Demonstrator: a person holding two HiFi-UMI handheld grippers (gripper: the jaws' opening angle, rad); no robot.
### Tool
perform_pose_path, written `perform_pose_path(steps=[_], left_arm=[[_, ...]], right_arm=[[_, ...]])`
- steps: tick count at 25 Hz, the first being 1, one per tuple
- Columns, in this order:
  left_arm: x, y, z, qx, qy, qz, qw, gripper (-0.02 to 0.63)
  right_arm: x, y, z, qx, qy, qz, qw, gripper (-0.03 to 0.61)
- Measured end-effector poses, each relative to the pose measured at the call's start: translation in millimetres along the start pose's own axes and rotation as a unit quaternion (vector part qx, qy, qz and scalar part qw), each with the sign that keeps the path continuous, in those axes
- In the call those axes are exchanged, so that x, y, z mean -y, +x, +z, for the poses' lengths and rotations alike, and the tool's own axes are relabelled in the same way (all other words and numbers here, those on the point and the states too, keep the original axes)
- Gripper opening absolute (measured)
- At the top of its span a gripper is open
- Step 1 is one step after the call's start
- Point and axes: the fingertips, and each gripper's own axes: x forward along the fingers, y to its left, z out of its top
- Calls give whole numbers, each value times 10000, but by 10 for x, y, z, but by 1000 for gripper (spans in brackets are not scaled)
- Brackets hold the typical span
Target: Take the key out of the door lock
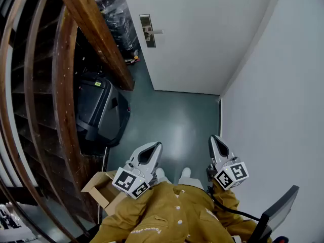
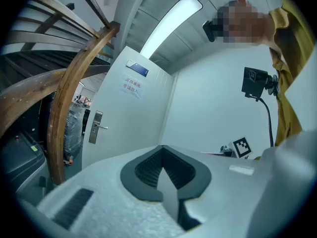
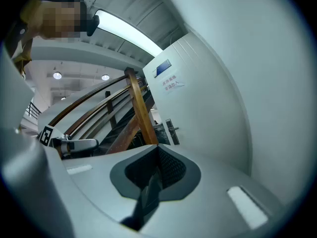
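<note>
- The white door [image 1: 202,34] stands closed at the far end of a narrow passage and serves as the reference for everything else.
- The metal lock plate [image 1: 147,30] sits on the door's left edge, with the handle [image 1: 156,32] pointing toward the door's middle; it also shows in the left gripper view [image 2: 95,127].
- The key is too small to make out; the lock plate is where it would sit.
- The left gripper [image 1: 153,150] is well back from the door, in line with its left half. Its jaws are pressed together with nothing between them [image 2: 166,170].
- The right gripper [image 1: 216,145] is equally far from the door, in line with its right edge. Its jaws are also together and empty [image 3: 156,168].
- A strip of bare grey-green floor [image 1: 172,115] runs from the grippers straight up to the door's bottom edge.
- The plain wall [image 1: 283,85] meets the door's right edge and closes that side of the passage.
- A wooden stair beam [image 1: 96,34] slants down just left of the door, ending at the floor near its lower left corner.
- Wrapped bundles [image 1: 119,22] are stacked just beyond the door's left edge, behind the beam.
- A black case [image 1: 98,110] narrows the passage on the door's left side, partway back.
- An open cardboard box [image 1: 101,189] lies farthest from the door, just beside the left gripper.
</note>
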Motion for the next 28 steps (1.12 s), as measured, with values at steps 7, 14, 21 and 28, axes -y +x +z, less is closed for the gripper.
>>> perform_pose_path(steps=[7,14,21,28], left_arm=[[49,-79,61,42,-18,-34,10000,-2],[-20,-92,40,-5,-19,-17,10000,-2],[-36,92,50,27,26,156,9999,-2],[-122,377,91,-4,239,261,9994,-2]], right_arm=[[-81,-32,34,-8,10,8,10000,5],[-149,32,36,-4,468,471,9978,81],[92,7,74,120,613,439,9971,81],[137,236,78,12,112,539,9985,75]])
